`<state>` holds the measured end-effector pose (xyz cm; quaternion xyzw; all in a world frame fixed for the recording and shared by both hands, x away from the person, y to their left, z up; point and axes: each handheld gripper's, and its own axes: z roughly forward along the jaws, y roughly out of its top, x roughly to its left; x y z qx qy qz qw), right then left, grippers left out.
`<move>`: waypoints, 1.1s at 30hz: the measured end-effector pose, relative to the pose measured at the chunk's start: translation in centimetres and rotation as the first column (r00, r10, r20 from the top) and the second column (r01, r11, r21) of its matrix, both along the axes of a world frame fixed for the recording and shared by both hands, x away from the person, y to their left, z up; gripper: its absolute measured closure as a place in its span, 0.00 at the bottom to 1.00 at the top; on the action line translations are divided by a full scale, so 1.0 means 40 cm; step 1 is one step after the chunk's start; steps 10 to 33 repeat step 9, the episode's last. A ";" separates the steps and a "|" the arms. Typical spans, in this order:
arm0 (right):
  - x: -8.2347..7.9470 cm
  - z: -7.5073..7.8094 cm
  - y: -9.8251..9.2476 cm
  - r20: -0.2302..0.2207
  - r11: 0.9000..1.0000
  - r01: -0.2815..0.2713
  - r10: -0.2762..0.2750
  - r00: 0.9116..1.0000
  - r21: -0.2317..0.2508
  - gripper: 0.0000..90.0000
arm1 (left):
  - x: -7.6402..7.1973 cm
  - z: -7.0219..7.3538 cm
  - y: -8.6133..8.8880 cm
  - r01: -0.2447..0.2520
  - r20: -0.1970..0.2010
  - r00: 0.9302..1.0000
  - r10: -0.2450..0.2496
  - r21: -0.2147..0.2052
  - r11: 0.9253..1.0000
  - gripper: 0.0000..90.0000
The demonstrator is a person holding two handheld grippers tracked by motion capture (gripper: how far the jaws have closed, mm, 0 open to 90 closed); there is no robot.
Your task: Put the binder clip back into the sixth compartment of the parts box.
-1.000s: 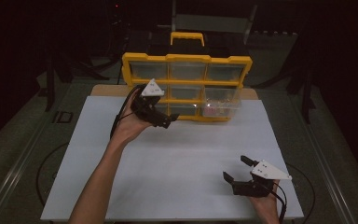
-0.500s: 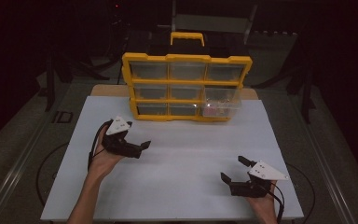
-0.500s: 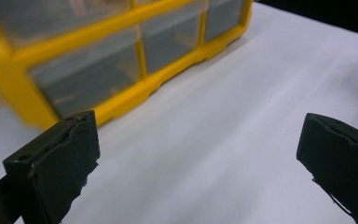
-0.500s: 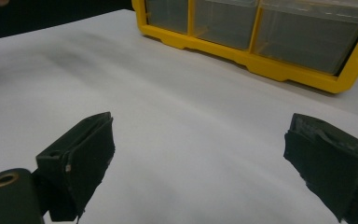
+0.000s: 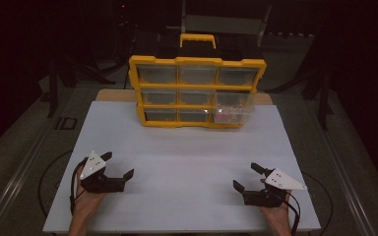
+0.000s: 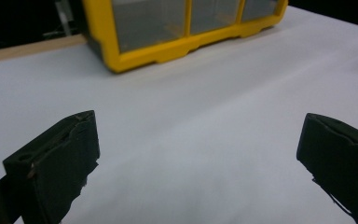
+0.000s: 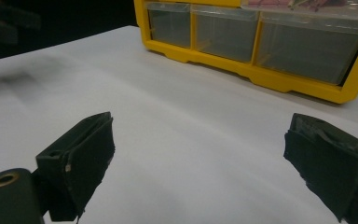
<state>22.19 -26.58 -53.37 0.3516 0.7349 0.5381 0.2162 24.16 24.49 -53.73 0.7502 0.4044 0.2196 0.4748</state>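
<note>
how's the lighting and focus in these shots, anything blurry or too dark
High view: the white table is evenly lit, its surroundings nearly black, and the yellow organizer is sharp. Left gripper view: the near black jaws look soft, the organizer slightly blurred. Right gripper view: a faint smeared shadow at the table's upper left, the organizer's clear drawers look dim.

Wide bare white table (image 5: 187,162) between the left gripper (image 5: 117,166) and right gripper (image 5: 246,178), both with jaws apart. Blocked at the far edge by 1 upright yellow drawer cabinet (image 5: 197,91), well apart from both.

High view looks down; gripper views skim low toward the shared yellow organizer (image 5: 197,93).
</note>
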 end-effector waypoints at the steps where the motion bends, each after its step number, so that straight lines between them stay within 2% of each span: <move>1: 0.000 0.000 0.001 -0.003 1.000 -0.002 0.002 1.000 0.002 0.09 | -0.010 -0.004 0.007 -0.004 0.002 1.000 0.004 -0.003 1.000 0.00; 3: 0.002 -0.001 0.004 -0.004 1.000 -0.004 0.004 1.000 0.003 0.09 | -0.014 -0.005 0.012 -0.002 0.001 1.000 0.002 -0.005 1.000 0.00; 4: 0.003 -0.003 0.008 -0.006 1.000 -0.008 0.008 1.000 0.000 0.09 | -0.024 -0.004 0.023 -0.017 0.007 1.000 0.017 -0.017 1.000 0.00; 9: 0.005 -0.006 0.017 -0.014 1.000 -0.018 0.018 1.000 -0.006 0.09 | -0.025 0.002 0.034 -0.041 0.022 0.999 0.042 -0.053 0.998 0.00; 33: 0.005 -0.006 0.017 -0.014 1.000 -0.018 0.018 1.000 -0.006 0.09 | -0.025 0.002 0.034 -0.041 0.022 0.999 0.042 -0.053 0.998 0.00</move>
